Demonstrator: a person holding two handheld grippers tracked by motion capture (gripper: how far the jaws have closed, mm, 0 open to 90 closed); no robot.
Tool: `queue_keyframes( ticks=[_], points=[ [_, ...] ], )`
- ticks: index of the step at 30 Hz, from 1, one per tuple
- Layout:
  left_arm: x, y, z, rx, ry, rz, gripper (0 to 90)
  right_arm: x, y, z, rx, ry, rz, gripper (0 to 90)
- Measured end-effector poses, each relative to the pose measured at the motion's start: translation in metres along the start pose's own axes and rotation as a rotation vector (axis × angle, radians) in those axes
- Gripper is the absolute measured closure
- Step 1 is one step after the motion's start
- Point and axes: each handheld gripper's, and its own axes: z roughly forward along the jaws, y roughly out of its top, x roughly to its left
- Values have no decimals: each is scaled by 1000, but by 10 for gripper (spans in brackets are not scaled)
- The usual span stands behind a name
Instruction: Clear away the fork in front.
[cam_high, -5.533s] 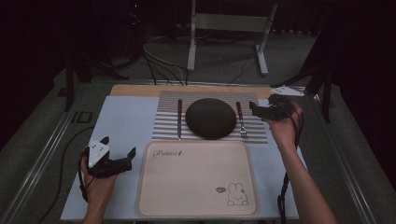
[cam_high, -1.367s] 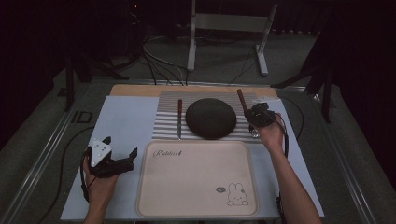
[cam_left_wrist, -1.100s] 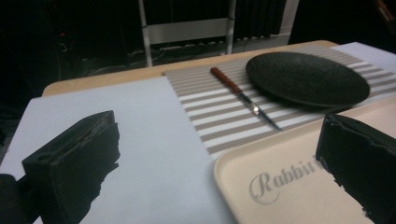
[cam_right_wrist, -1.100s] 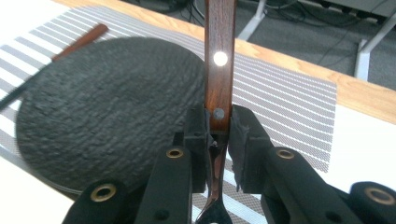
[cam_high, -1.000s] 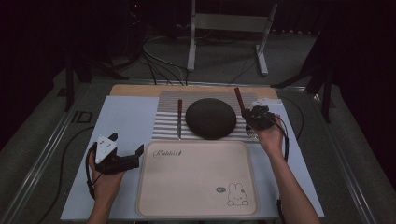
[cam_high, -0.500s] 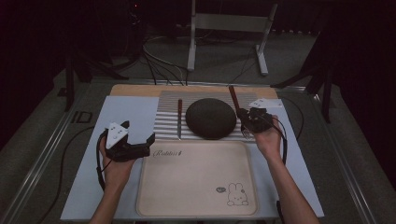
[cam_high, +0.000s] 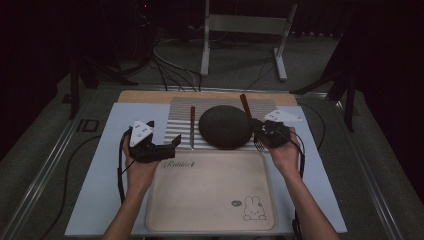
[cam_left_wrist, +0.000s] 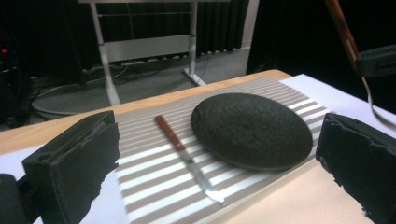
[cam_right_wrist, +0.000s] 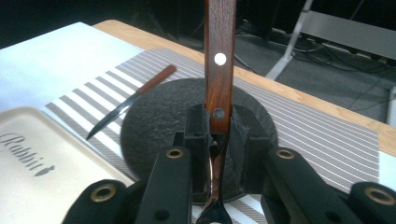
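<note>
High view: the knife (cam_high: 192, 126) is seen at two o'clock of the wide-open, empty left gripper (cam_high: 172, 146), its long axis twelve-to-six, while the fork (cam_high: 248, 116) is clamped in the right gripper (cam_high: 265, 135).

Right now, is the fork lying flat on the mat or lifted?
Lifted: the right gripper is shut on the fork, whose wooden handle stands above the dark plate.

A wooden table (cam_high: 150, 96) is covered over most of its top by a pale blue sheet (cam_high: 100, 165), with bare wood left along the far edge. On the sheet, a striped placemat (cam_high: 182, 112) is laid at the far middle, and a beige tray (cam_high: 210, 192) printed with a rabbit is set just in front of it, at the near middle.
</note>
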Motion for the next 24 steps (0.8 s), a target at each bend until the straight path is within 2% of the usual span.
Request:
queue_keyframes(
  ticks=[7,9,17,24],
  points=[
    [-17,14,17,-10,-39,18,10,15,-2,-1,-17,34,-16,781],
    [-20,15,19,-11,-44,18,11,17,-2,-1,-20,40,-18,781],
    [-38,26,36,-20,-107,7,13,31,-2,-2,-39,81,-23,780],
    [-48,31,46,-24,-137,7,14,41,-1,-2,-48,104,-31,780]
  ],
)
